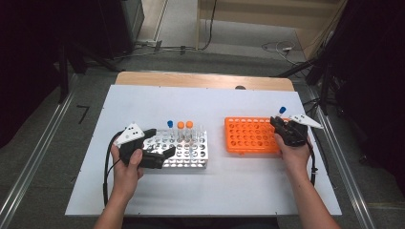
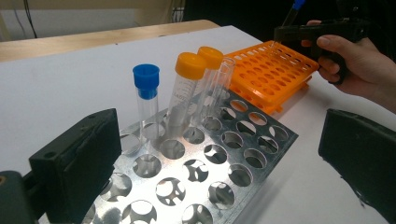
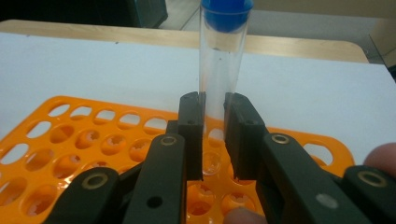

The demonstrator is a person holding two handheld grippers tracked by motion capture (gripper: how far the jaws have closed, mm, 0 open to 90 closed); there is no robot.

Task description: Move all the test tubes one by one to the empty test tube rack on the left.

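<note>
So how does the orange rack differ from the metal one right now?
The orange rack is bright plastic with many small holes, all empty; the metal rack is shiny, with fewer, larger holes, and holds capped tubes: one blue, two orange. The right gripper holds a blue-capped tube over the orange rack; the left gripper stands open at the metal rack. Both lie flat on the white table.

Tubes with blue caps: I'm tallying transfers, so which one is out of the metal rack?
The blue-capped tube clamped in the right gripper above the orange rack; the other blue-capped tube stands in the metal rack.
</note>
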